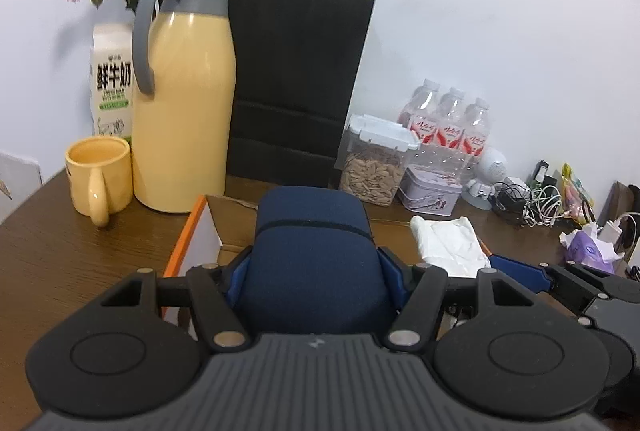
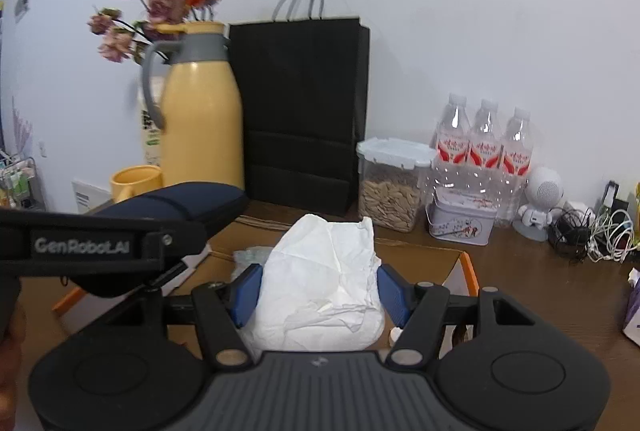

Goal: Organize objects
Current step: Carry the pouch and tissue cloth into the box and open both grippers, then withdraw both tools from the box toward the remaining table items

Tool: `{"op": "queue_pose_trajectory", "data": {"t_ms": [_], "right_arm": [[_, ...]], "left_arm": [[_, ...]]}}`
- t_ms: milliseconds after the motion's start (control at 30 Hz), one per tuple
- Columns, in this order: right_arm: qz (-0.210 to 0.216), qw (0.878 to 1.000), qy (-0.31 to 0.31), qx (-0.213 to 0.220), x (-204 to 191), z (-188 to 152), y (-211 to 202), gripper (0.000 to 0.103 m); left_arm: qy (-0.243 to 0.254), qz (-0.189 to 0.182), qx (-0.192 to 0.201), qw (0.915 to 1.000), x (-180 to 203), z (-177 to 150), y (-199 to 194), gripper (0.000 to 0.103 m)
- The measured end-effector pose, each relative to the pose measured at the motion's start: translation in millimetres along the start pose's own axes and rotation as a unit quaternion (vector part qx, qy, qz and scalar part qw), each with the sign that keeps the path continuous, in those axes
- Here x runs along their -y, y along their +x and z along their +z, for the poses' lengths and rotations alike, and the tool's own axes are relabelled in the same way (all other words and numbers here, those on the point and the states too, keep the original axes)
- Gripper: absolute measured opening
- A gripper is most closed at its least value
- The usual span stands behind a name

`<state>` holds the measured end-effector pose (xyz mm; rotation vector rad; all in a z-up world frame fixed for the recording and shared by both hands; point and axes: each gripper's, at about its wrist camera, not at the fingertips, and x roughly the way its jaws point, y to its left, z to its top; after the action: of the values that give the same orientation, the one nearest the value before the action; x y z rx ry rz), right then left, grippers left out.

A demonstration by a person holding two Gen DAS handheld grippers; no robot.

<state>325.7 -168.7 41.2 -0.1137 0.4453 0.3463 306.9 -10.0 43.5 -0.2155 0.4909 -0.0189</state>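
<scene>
Above the cardboard box (image 2: 460, 267), left claw (image 1: 316, 267) grips a navy case (image 1: 312, 251), right claw (image 2: 318, 295) seemingly white paper (image 2: 324, 283).

We see a navy blue padded case (image 1: 312, 259), oblong and soft with a dark seam across it, lying lengthwise at the centre of the left wrist frame, raised over the open cardboard box (image 1: 192, 231) with the orange edge. In the right wrist frame a crumpled white paper bundle (image 2: 320, 283) sits at centre, also over that box, the case at its left.
</scene>
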Motion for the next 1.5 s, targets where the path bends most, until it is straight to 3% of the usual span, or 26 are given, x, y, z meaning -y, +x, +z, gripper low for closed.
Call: {"op": "queue_pose_trajectory", "data": {"t_ms": [300,433,467,500,533,633,1100,1500], "right_arm": [[-0.007,0.999,0.032,-0.022,26.6,-2.5,28.0,0.062],[-0.011,0.999,0.030,-0.034,30.7,-6.4,31.0,0.072],[-0.014,0.999,0.029,-0.037,31.0,-7.9,31.4,0.073],[-0.018,0.999,0.030,-0.040,31.9,-9.1,31.5,0.077],[-0.022,0.998,0.032,-0.040,32.7,-9.7,31.4,0.080],[-0.026,0.998,0.036,-0.039,35.5,-9.6,29.9,0.103],[-0.020,0.998,0.035,-0.037,34.1,-9.6,20.8,0.103],[-0.024,0.999,0.013,-0.017,16.0,-17.4,-32.7,0.103]], "left_arm": [[0.000,0.011,-0.032,0.9994,-9.8,-5.0,26.3,0.065],[0.014,0.019,-0.036,0.9991,-5.9,-8.3,28.7,0.069],[0.020,0.024,-0.031,0.9990,-4.4,-9.0,27.5,0.075],[0.024,0.028,-0.024,0.9990,-3.5,-9.0,25.5,0.093],[0.022,0.033,-0.017,0.9991,-3.3,-8.5,23.9,0.103],[0.018,0.034,-0.008,0.9992,-3.5,-7.1,18.6,0.103],[0.020,0.036,-0.014,0.9991,-2.4,-5.0,14.5,0.103],[0.041,0.050,-0.001,0.9979,-2.9,-6.5,-38.0,0.103]]}}
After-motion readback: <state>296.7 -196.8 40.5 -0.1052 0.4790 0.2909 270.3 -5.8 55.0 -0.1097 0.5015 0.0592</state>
